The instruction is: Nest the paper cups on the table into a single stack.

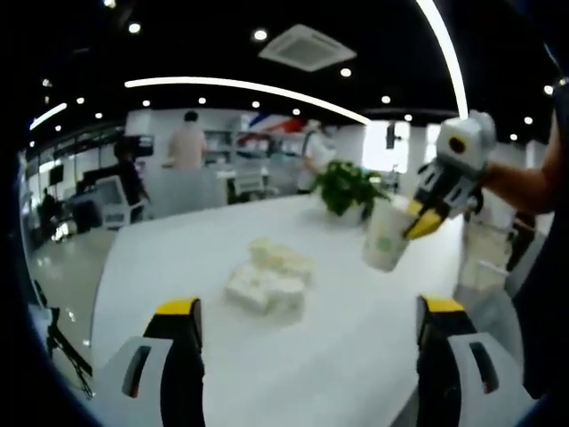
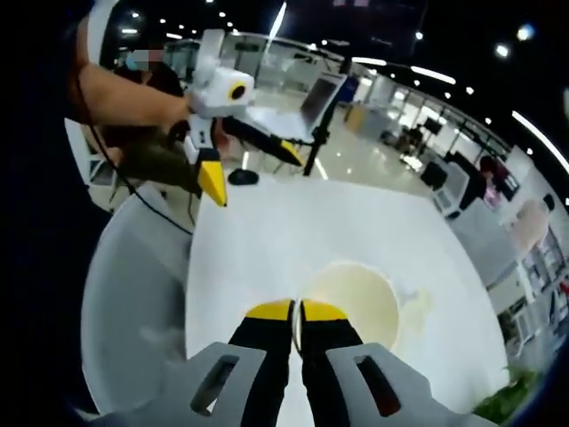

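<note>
Right gripper (image 2: 297, 311), yellow-tipped jaws pinching the rim of a white paper cup (image 1: 385, 238) above the white table (image 1: 267, 356); left gripper (image 1: 307, 316) spread wide, holding nothing.

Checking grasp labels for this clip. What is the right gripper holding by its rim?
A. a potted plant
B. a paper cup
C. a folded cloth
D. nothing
B: the right gripper has its jaws shut on the rim of a paper cup, lifted above the table.

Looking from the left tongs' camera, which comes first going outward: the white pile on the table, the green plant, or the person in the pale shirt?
1. Lumpy white pile, mid-table, nearest the left tongs.
2. Leafy green potted plant, far table end, to the right.
3. Person in pale shirt, background, beyond the table.
</note>
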{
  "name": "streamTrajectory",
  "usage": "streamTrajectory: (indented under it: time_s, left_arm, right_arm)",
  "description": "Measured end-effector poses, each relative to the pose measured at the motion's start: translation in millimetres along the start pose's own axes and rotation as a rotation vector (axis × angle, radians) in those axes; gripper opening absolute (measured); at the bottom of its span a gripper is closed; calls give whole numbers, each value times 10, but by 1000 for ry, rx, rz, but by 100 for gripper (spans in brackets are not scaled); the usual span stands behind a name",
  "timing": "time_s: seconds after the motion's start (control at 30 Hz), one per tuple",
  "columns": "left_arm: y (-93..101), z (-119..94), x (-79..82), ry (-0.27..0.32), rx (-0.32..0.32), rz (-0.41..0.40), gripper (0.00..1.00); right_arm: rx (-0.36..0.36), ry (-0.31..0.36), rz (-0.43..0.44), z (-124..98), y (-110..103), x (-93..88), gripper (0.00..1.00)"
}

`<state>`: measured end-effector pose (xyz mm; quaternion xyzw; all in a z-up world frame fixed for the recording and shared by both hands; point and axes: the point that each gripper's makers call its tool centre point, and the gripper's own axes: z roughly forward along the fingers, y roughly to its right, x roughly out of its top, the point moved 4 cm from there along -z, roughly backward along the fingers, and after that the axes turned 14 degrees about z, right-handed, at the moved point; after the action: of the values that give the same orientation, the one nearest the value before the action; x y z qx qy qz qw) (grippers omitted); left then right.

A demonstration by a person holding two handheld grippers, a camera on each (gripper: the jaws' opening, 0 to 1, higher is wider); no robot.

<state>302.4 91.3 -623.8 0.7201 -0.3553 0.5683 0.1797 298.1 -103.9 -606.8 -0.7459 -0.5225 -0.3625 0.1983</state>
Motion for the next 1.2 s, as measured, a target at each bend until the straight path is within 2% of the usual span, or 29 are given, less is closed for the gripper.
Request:
streamTrajectory:
  time_s: [0.07,0.1,0.3,0.63,1.2]
  left_arm:
    - [2,5,-22,-12,6,1,99]
    - [9,10,-67,-38,9,2,99]
    - [23,0,-125,-50,16,-8,99]
    - [-6,-14,-143,-52,37,-15,99]
    - [21,7,-184,-58,39,-25,99]
  right_arm:
    - [-1,0,3,14,-7,-14,0]
    - [-2,1,4,33,-20,-31,0]
    - [-10,-8,-19,117,-62,-109,0]
    - [-19,-21,-22,292,-96,-292,0]
    - [-20,7,-9,612,-172,-554,0]
